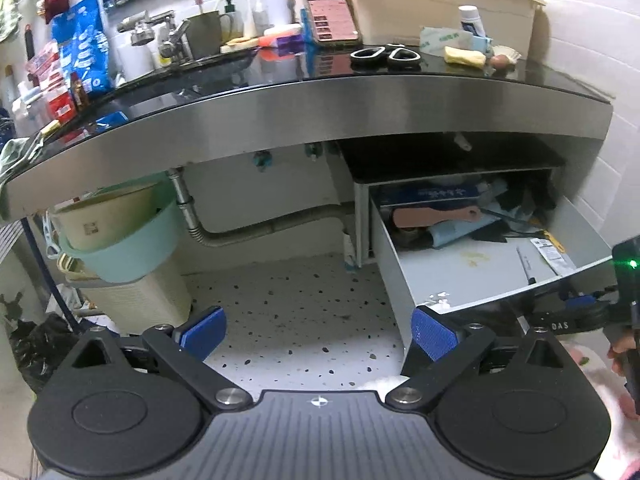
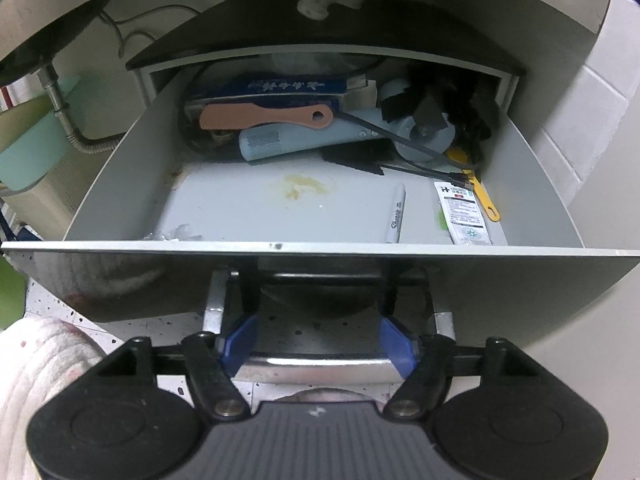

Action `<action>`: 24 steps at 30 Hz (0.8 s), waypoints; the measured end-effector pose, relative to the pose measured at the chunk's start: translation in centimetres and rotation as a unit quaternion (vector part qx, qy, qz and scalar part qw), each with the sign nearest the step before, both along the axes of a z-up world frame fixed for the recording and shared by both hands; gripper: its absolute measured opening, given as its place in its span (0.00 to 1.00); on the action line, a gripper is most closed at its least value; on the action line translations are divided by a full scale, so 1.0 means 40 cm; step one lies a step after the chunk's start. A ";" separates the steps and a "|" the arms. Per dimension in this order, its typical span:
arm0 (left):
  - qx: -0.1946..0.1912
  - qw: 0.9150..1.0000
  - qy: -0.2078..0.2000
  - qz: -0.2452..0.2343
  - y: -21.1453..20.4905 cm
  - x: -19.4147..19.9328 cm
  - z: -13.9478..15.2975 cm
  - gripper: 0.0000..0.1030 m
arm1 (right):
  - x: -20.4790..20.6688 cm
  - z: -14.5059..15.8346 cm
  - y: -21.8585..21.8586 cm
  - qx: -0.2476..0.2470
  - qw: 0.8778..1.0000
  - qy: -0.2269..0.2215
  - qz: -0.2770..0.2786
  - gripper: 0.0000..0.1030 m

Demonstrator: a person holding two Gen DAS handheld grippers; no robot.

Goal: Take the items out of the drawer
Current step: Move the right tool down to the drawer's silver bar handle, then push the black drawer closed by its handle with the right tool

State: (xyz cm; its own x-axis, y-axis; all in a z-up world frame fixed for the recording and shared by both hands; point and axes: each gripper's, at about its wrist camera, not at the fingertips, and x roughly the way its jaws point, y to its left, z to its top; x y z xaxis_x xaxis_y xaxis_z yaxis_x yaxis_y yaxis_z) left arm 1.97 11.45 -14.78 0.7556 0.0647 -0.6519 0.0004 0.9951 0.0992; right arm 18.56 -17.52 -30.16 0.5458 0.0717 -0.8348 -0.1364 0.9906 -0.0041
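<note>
Left claw: the left gripper (image 1: pixel 318 334) has its blue-padded fingers spread wide over the speckled floor (image 1: pixel 304 320), gripping nothing.
Right claw: the right gripper (image 2: pixel 318 342) has its blue pads either side of the chrome bar handle (image 2: pixel 316 364) on the drawer front; whether they press it cannot be told.
Drawer: the grey metal drawer (image 2: pixel 248 200) stands pulled out, just ahead of the right claw.
Contents: a silver marker pen (image 2: pixel 396 214) and a white printed sachet (image 2: pixel 464 214) lie near the front, ahead and right of that claw; a pink flat-handled brush (image 2: pixel 266 116) lies at the back, further ahead.
</note>
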 end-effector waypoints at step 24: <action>-0.018 0.999 0.002 -0.043 -0.025 -0.006 0.008 0.97 | 0.145 0.017 0.021 -0.003 1.000 0.014 0.000 0.68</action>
State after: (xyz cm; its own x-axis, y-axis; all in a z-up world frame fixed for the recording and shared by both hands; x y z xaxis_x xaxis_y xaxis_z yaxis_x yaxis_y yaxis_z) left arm 1.73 10.44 -14.45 0.7541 -0.0243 -0.6563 0.0861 0.9943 0.0622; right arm 24.35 -16.70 -29.47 0.5226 0.0665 -0.8500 -0.1373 0.9905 -0.0069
